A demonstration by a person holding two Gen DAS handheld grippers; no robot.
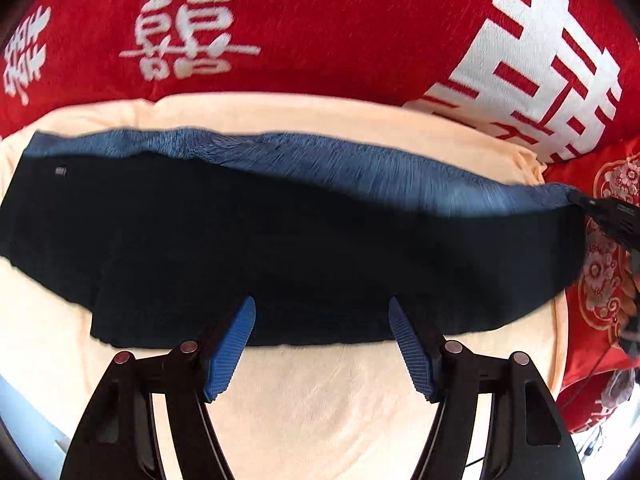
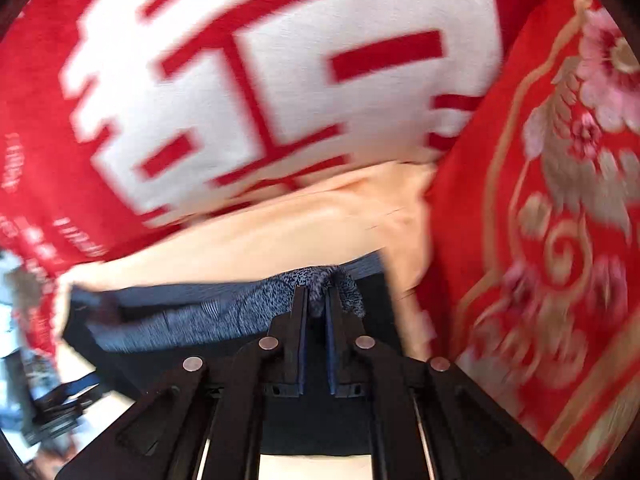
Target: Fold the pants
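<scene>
Cream-coloured towel [image 1: 304,400] covers the work surface, with red bedding around it. Nearest in the left wrist view, the left gripper [image 1: 322,328] hovers with its blue-padded fingers [image 1: 230,354] spread wide and nothing between them, tips over the near edge of the pants [image 1: 280,248].

The pants lie flat across the towel, running left to right: a dark, almost black outer face with a blue fleecy lining [image 1: 360,164] showing along the far edge. Surface detail on the dark cloth is hard to make out.

At the right end, the right gripper [image 2: 316,300] has its jaws pressed together on a bunch of the lining; this view is motion-blurred.

Farthest back, a red blanket [image 1: 320,20] with white characters is cut off by the frame. A red floral quilt [image 2: 560,200] lies to the right.
</scene>
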